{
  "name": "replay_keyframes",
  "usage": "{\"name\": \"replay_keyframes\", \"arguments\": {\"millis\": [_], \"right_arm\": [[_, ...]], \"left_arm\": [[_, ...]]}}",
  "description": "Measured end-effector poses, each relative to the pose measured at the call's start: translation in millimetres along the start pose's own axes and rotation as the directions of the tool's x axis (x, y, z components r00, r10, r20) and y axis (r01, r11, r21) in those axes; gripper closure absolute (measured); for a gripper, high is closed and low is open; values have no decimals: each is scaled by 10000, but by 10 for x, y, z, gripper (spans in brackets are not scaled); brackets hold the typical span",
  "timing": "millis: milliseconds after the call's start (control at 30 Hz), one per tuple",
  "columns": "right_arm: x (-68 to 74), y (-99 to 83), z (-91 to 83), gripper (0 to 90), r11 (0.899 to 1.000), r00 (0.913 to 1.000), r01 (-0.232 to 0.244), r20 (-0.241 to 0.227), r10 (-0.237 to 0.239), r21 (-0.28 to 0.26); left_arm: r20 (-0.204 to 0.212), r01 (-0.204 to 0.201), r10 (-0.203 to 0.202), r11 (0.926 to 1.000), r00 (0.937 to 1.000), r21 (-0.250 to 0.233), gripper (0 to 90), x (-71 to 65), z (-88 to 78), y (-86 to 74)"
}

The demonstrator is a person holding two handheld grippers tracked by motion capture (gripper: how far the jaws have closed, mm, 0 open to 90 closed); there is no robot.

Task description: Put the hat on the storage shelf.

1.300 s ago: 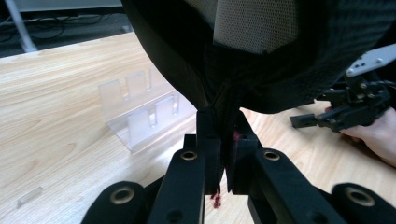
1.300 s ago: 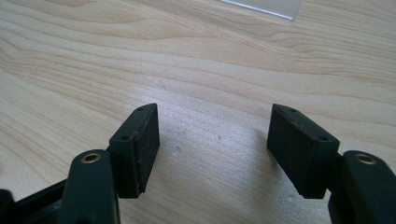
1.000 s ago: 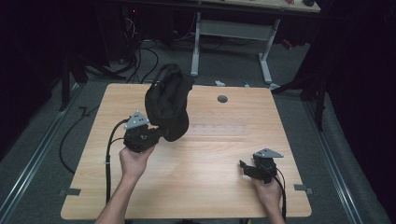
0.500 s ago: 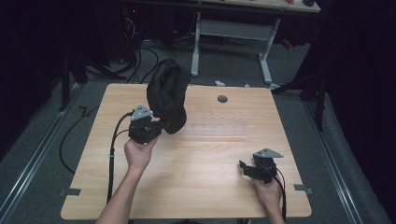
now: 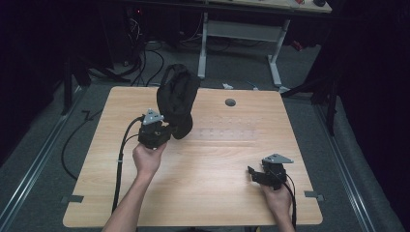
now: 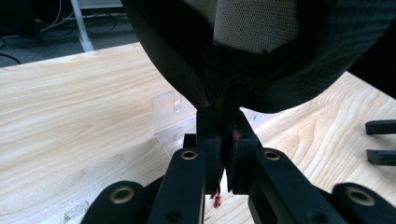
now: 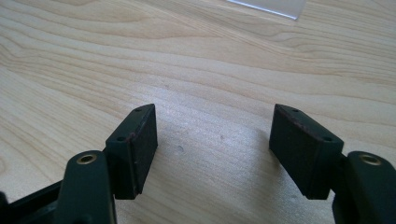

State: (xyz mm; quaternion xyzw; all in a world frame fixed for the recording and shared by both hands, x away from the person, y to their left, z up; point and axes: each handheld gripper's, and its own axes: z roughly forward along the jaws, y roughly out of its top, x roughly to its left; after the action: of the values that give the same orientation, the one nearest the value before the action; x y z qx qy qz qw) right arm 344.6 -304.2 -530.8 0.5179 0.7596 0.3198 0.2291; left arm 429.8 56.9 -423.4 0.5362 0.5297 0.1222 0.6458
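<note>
Left hand-held gripper (image 5: 167, 126) clamps a black cap (image 5: 176, 99) by its edge, lifted off the surface (image 5: 212, 164). Right hand-held gripper (image 5: 251, 171) rests low, jaws wide, nothing between them.

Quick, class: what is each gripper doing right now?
Left gripper: closed on the black shoe, held above the table.
Right gripper: open, empty.

Our two grippers are black, the left gripper (image 5: 162, 129) and right gripper (image 5: 256, 174) each topped by a grey three-cornered plate and trailing a black cable; brass-ringed pivots sit on the jaw arms, small screw holes line the pads, and our forearms are bare
</note>
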Motion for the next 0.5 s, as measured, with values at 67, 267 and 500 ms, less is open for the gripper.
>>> {"name": "replay_keyframes", "arguments": {"millis": [67,267,500], "right_arm": [[0,0,0,326,10000,10000,-1,1,1,-1],[0,0,0,326,10000,10000,-3,1,3,0],[0,0,1,326,10000,10000,-4,-1,4,-8]], "left_arm": [[-45,-60,60,10000,10000,66,857,8,21,-32],[-110,-138,139,9998,9998,169,857,16,66,-100],[-169,33,-25,9990,9999,440,855,71,105,-184]]}}
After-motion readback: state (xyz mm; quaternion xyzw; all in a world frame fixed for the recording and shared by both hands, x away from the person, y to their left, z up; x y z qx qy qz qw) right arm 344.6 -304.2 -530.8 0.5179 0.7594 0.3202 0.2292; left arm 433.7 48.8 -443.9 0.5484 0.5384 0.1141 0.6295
